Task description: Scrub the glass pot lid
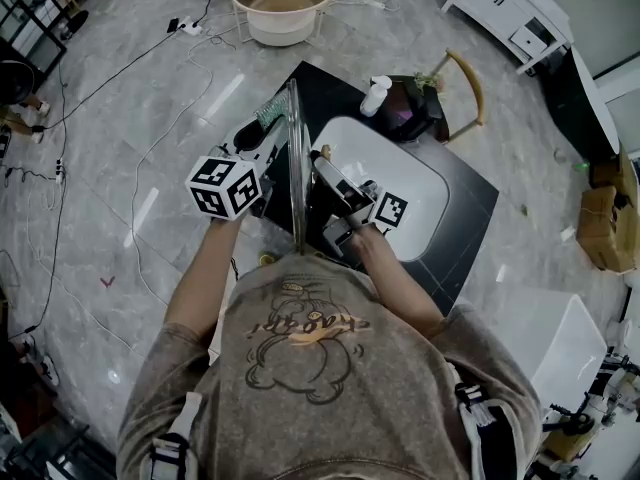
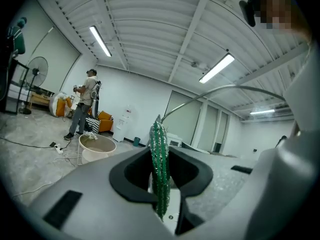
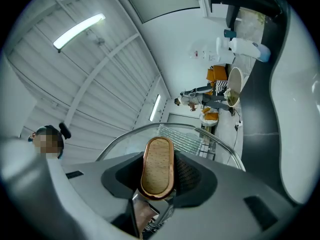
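Observation:
In the head view the glass pot lid (image 1: pixel 295 158) stands upright and edge-on between my two grippers, over the left rim of the white sink (image 1: pixel 420 183). My left gripper (image 1: pixel 268 128) is shut on a green glittery scrubber (image 2: pixel 160 169), which lies close against the lid's left face; the lid's metal rim (image 2: pixel 220 89) arcs past it. My right gripper (image 3: pixel 157 184) is shut on the lid's oval copper-edged knob (image 3: pixel 156 166) from the right side. Behind the knob the lid's rim (image 3: pixel 165 126) curves, and the scrubber (image 3: pixel 182 139) shows through the glass.
The sink sits in a black counter (image 1: pixel 470 203). A white bottle (image 1: pixel 377 95) and a wooden chair (image 1: pixel 462 88) stand behind it. A round white tub (image 1: pixel 282 3) and cables (image 1: pixel 150 148) lie on the grey floor. A person (image 2: pixel 85 104) stands far off.

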{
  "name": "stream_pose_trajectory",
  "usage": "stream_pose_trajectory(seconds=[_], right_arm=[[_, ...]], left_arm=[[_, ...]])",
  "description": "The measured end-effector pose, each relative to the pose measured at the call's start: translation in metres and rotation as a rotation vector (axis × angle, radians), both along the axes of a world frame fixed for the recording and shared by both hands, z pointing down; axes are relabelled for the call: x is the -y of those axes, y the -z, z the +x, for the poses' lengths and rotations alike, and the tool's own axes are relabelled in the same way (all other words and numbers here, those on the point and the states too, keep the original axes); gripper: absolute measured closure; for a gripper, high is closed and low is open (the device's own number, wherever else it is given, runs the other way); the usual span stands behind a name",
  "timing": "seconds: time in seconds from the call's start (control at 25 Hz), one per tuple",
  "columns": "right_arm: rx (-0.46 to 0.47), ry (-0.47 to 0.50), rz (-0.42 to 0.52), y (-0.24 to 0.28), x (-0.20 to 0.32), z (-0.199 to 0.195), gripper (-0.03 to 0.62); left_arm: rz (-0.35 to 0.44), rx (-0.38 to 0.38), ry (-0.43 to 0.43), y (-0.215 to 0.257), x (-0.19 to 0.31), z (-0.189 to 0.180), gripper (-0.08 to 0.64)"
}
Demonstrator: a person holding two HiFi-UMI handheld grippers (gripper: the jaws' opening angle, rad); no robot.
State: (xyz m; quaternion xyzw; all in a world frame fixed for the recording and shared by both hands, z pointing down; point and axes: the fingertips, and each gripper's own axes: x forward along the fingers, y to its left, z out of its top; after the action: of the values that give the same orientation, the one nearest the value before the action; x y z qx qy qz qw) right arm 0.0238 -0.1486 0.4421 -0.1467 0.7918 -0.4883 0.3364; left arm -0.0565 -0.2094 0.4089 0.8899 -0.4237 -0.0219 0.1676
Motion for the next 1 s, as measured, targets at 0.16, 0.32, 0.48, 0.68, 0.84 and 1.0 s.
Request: stream_pose_trajectory(seconds=[0.16,0.32,0.48,0.68,0.84,1.0], right_arm=[[0.021,-0.009,0.018,0.006,0.001,0.001,0.411],[0.029,-0.012,0.030,0.011,0.004,0.002,0.411],[0.018,-0.014,0.032,0.010,0.007,0.005,0.411],[0.014,-0.030,0.008,0.000,0.011,0.007,0.411],[0.012,-0.041,0.009,-0.002,0.014,0.009,0.410],[0.011,-0.049,0.012,-0.004,0.016,0.011,0.411]], left_arm=[[-0.027,0.038,0.002,-0.020,0.008,0.000,0.474],[-0.083,0.081,0.002,-0.048,0.014,0.003,0.474],[-0.133,0.081,-0.009,-0.069,0.013,0.006,0.474],[-0.177,0.099,-0.038,-0.087,0.001,0.013,0.474],[-0.220,0.109,-0.088,-0.098,-0.021,0.020,0.474],[-0.266,0.116,-0.152,-0.108,-0.048,0.025,0.474]])
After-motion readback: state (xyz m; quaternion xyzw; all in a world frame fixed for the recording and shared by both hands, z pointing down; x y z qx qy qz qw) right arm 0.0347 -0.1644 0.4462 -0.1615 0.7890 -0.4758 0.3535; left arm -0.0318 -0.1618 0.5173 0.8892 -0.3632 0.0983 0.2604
